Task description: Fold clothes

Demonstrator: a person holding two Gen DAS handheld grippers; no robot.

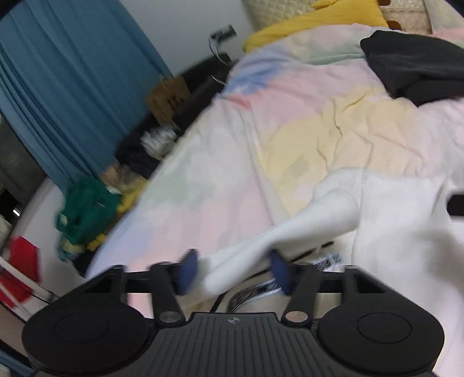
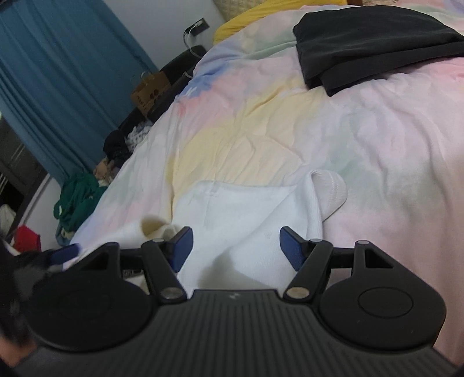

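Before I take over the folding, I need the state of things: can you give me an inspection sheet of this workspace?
Surface: pastel bedcover, creased.
Job's things: white garment spread near; black garment folded at far end.
Clutter: green cloth, red cloth, cardboard box beside bed.
Grippers: left tongs open, white sleeve between them; right tongs open above white garment.
Cables: cable hanging from wall socket.
Surroundings: blue curtain, yellow pillow.

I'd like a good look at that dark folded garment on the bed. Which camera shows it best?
The right wrist view: the black folded garment lies almost whole and sharp on the pastel bedspread. The left wrist view is blurred and cuts it off at the right edge.
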